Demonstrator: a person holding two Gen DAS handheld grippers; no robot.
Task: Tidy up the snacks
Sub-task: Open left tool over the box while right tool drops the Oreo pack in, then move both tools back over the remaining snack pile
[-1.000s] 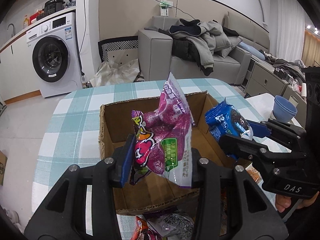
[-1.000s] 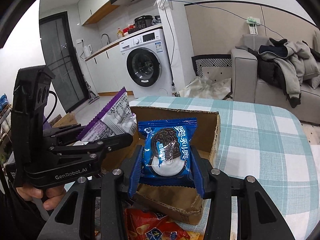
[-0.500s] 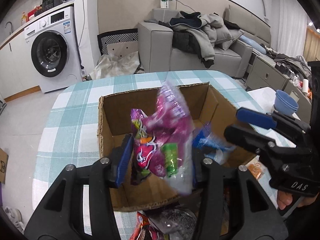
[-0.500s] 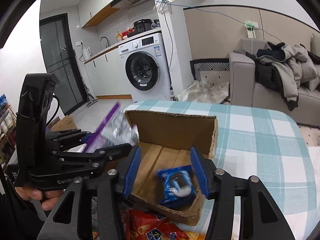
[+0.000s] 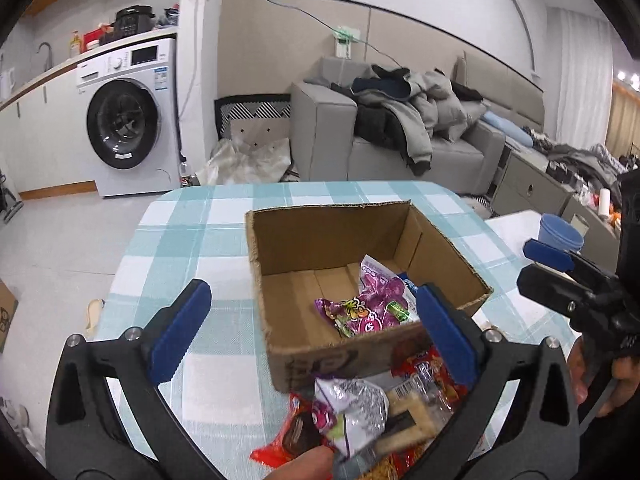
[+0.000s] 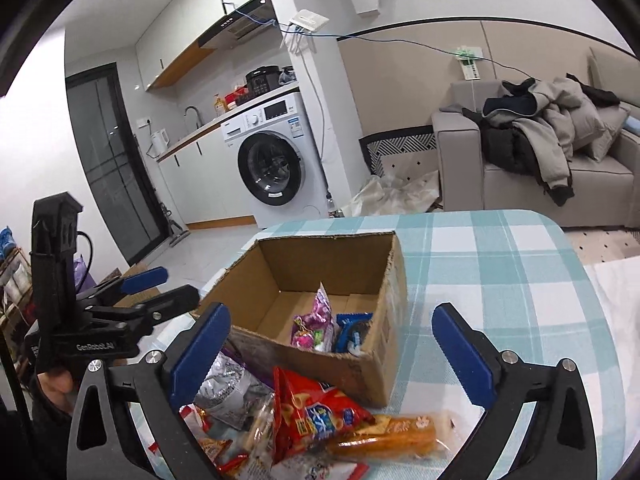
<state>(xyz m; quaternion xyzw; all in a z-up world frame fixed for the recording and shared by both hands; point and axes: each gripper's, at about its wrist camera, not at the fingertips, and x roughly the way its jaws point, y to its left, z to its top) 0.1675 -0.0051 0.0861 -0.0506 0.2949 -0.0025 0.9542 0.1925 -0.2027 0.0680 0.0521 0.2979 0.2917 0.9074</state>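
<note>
An open cardboard box (image 5: pixel 304 240) (image 6: pixel 396 280) stands on the checked table. A purple snack bag (image 5: pixel 372 304) (image 6: pixel 316 320) and a blue cookie pack (image 6: pixel 354 332) lie inside it. My left gripper (image 5: pixel 308 320) is open and empty, held above the box's near left corner; it also shows in the right wrist view (image 6: pixel 156 288). My right gripper (image 6: pixel 332 344) is open and empty, above the box's near wall; it also shows in the left wrist view (image 5: pixel 548 264). A pile of snacks lies in front of the box: a red chip bag (image 6: pixel 312 412), a silver bag (image 5: pixel 356 404) (image 6: pixel 224 388) and an orange bar (image 6: pixel 384 436).
The table (image 5: pixel 192 240) (image 6: pixel 500 272) has a teal and white cloth. A blue bowl (image 5: pixel 560 236) stands on a side table at the right. A washing machine (image 5: pixel 128 120) and a grey sofa (image 5: pixel 400 140) stand beyond the table.
Both grippers opened and let go: the purple bag and the blue cookie pack dropped into the box. Both grippers then drew back and up from the box.
</note>
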